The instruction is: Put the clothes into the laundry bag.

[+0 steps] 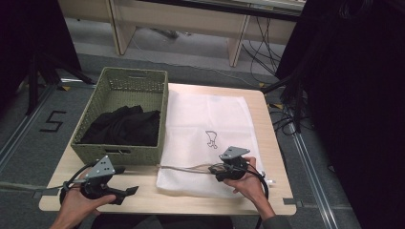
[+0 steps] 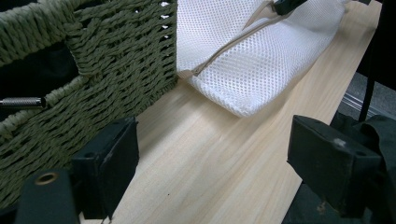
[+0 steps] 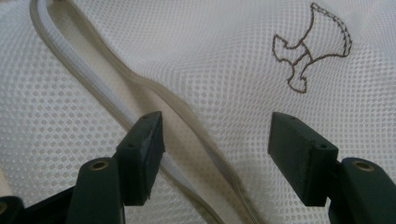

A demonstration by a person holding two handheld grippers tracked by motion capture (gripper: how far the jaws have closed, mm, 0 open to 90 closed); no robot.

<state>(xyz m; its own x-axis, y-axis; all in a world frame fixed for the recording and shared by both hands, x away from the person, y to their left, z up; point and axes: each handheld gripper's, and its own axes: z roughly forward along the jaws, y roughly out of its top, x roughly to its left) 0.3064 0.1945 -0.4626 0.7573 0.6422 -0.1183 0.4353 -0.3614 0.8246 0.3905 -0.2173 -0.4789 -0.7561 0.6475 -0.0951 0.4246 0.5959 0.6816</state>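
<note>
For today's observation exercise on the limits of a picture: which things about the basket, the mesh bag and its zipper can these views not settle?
- Dark cloth, high view: a black heap in the basket; number of garments unclear.
- Mesh bag, all views: the weave hides any contents.
- Zipper, right gripper view: cut off by the frame edges; its slider cannot be made out.

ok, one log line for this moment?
left gripper: open, idle | right gripper: open over mesh bag zipper | basket: dark clothes
</note>
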